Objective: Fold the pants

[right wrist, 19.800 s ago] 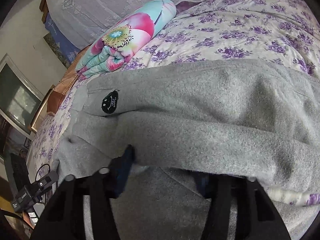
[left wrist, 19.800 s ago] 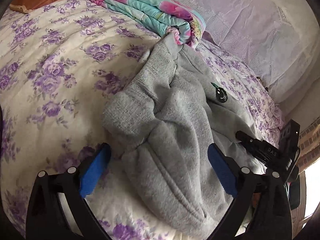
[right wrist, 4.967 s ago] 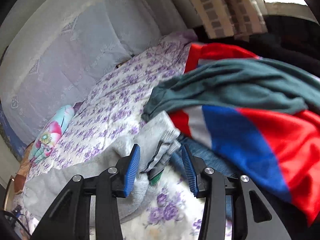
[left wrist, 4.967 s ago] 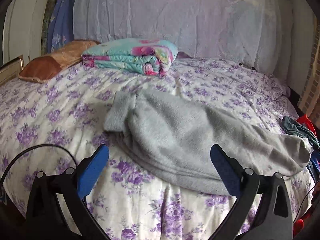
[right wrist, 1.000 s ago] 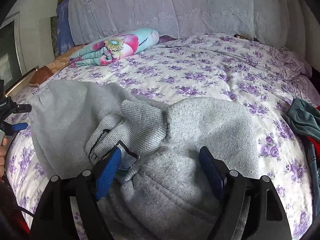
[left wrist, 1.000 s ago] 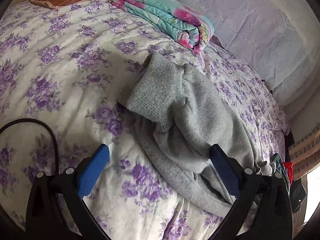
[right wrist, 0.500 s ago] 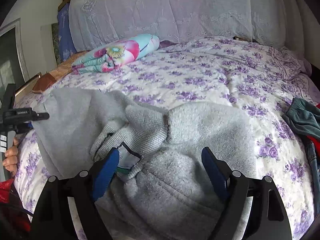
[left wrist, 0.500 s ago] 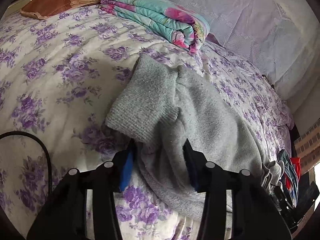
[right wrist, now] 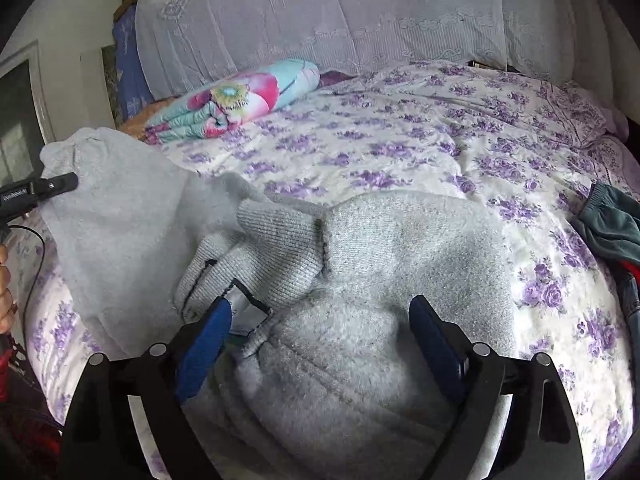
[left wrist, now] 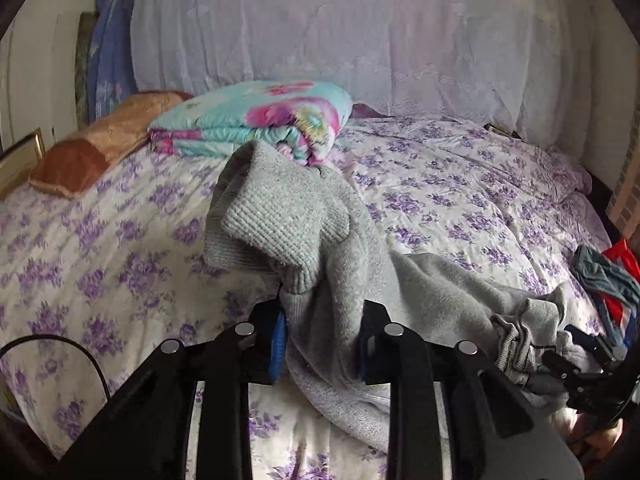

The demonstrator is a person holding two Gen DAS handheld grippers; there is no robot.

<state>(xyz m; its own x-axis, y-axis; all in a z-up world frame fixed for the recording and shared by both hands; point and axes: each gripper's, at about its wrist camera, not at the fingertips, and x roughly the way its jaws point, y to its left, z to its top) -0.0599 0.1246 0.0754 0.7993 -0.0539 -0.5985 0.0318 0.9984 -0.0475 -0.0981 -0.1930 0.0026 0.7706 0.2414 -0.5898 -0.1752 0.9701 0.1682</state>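
Note:
The grey pants lie crumpled on the purple-flowered bedspread. My left gripper is closing its jaws on a bunch of the fabric just under the ribbed end, and that end hangs raised off the bed. In the right wrist view the left gripper holds the lifted cloth at the far left. The right gripper hovers over the pants near the bed's front, jaws wide and opening. Fabric lies between its blue pads, and they do not press it. A white label shows by its left finger.
A folded floral blanket and a brown pillow lie at the headboard. A pile of teal, red and blue clothes sits at the bed's right edge. A black cable loops at lower left. A person's hand shows at left.
The left gripper went from wide open to shut on the pants' ribbed end and lifted it up off the bed. The right gripper's jaws widened slightly; it barely moved.

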